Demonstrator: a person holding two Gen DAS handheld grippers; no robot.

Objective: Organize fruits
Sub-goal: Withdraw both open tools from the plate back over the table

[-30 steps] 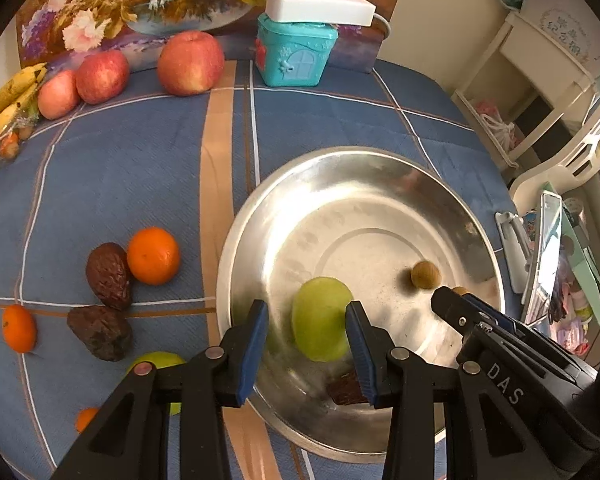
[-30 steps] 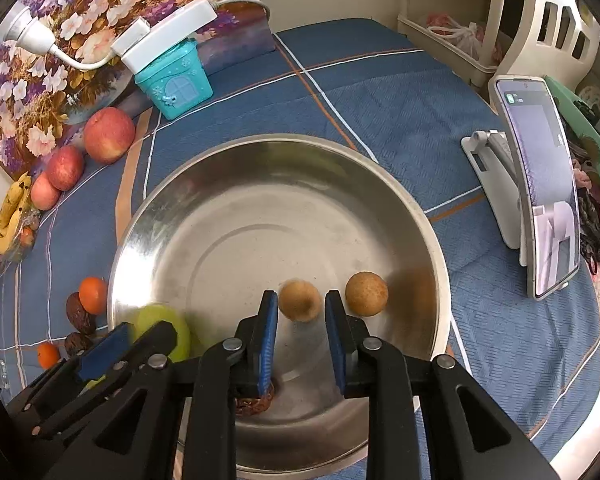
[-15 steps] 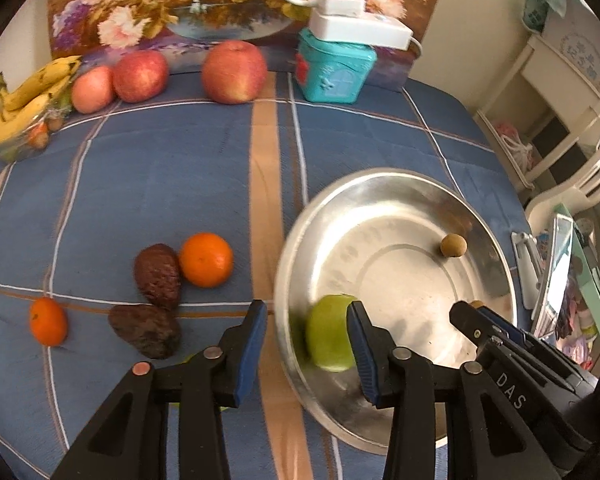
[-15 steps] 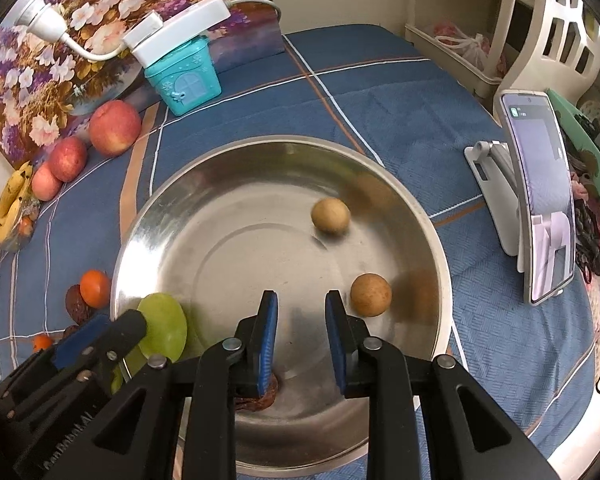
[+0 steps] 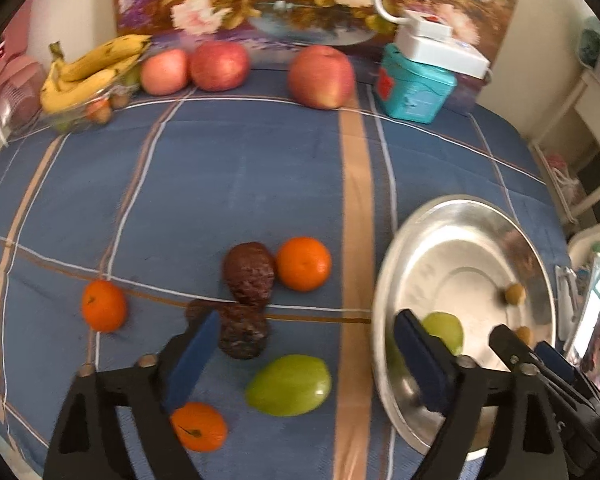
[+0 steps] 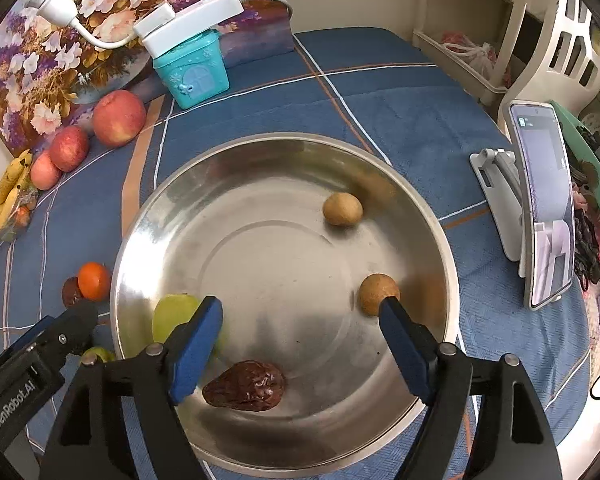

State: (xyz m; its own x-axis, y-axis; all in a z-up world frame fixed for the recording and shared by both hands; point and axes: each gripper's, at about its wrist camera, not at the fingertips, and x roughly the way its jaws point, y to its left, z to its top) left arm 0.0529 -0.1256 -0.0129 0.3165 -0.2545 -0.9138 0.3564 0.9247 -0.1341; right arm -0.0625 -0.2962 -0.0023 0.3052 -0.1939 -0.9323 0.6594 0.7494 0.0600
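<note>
Two hand-held grippers point steeply down at a blue plaid surface [image 5: 240,168] with fruit and a steel bowl [image 6: 284,184].

The left gripper [image 5: 316,364] has its fingers [image 5: 192,360] spreading wide and grasps nothing. Between them, on the cloth, lies a green mango [image 5: 288,385], its long axis running across from one finger toward the other, slightly tilted. A dark wrinkled fruit [image 5: 244,334] sits just past the left finger, which covers part of it; a second dark fruit [image 5: 250,274] touches it beyond, with an orange [image 5: 303,264] beside that. A smaller orange [image 5: 199,426] lies under the left finger, partly hidden. Another orange [image 5: 103,305] sits outside the left finger. The right finger overlaps the bowl's rim and hides part of a second green mango [image 5: 444,330] inside it. This view is motion-blurred.

The right gripper [image 6: 300,344] hangs over the bowl, its fingers [image 6: 406,352] also parting, with nothing pressed between them. A dark date-like fruit [image 6: 246,386] lies in the bowl between the fingers, nearer the left one, long axis across, narrow end toward the left finger. The green mango [image 6: 172,314] in the bowl is mostly hidden behind the left finger. A round tan fruit [image 6: 378,293] sits at the right fingertip; whether it touches is unclear. Another tan fruit [image 6: 342,209] lies farther ahead.

Far beyond the fingers stand three apples [image 5: 320,76], bananas [image 5: 92,68] and a teal box [image 6: 196,68]
</note>
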